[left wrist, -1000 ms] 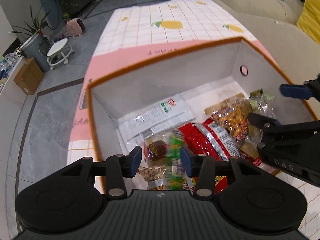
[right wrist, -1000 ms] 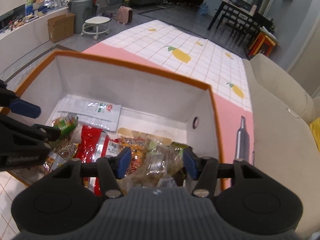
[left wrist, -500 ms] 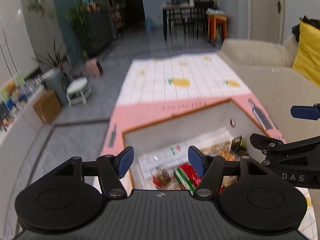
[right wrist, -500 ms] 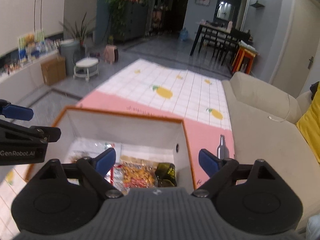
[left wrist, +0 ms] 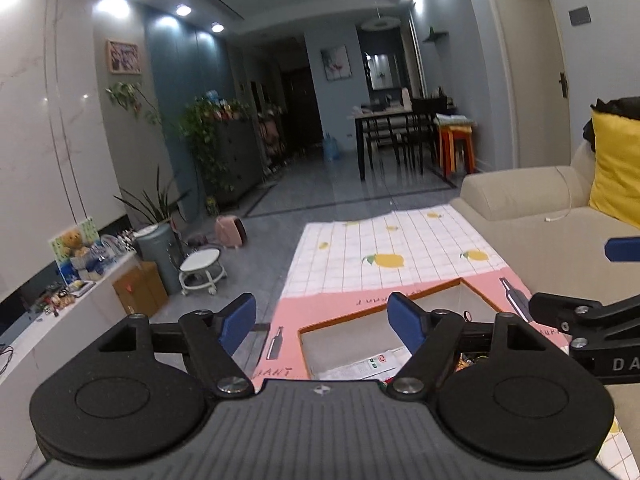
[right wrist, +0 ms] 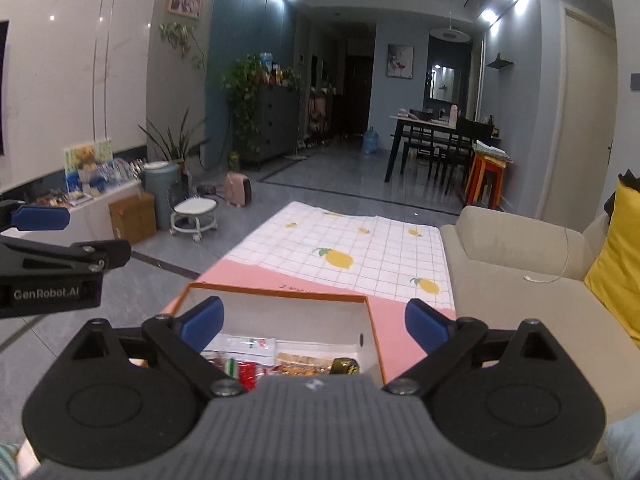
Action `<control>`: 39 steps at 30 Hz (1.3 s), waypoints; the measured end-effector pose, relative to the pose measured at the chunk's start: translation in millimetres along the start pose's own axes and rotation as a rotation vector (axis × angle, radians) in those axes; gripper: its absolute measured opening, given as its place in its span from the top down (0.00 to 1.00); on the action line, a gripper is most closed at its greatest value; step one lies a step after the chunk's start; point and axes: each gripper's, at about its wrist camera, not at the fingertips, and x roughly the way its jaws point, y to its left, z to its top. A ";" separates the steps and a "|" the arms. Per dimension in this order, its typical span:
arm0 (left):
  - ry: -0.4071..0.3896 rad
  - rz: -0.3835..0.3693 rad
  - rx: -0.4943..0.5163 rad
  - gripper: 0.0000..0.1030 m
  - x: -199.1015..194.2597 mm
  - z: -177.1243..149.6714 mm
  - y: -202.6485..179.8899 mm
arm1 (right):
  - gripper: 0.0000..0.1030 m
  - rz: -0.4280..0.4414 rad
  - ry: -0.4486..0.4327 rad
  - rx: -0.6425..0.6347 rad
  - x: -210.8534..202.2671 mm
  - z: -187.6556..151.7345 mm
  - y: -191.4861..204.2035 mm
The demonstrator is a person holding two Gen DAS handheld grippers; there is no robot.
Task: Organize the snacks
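**Snacks lie in the box, both grippers wide and empty**

Snacks (right wrist: 280,358) lie packed in the bottom of one orange-rimmed box (right wrist: 280,294) with white inner walls, which stands on a pink and white checked cloth (right wrist: 360,248) printed with lemons. The cloth spreads beside a beige sofa (right wrist: 512,256).

The left gripper (left wrist: 322,322) has its jaws spread wide, having just been opening, and nothing sits between the two blue pads (left wrist: 240,318). It is above the near left corner of the box, touching nothing. The right gripper (right wrist: 312,324) is likewise released, its jaws having just been opening, with only air between them; the box and its contents show below the gap, apart from the pads.

From the right wrist view, about four packets can be made out: one white flat packet (right wrist: 244,346) at the back, one red packet (right wrist: 246,372), one clear bag of golden pieces (right wrist: 300,362), and one dark wrapper (right wrist: 344,366) near the right wall. Others may lie hidden under the gripper body. One yellow cushion (right wrist: 618,248) leans on the sofa.
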 end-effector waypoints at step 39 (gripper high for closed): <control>0.302 -0.052 -0.042 0.13 -0.1 -98.9 -23.7 | 0.04 -0.045 0.180 0.107 -19.1 -102.5 6.7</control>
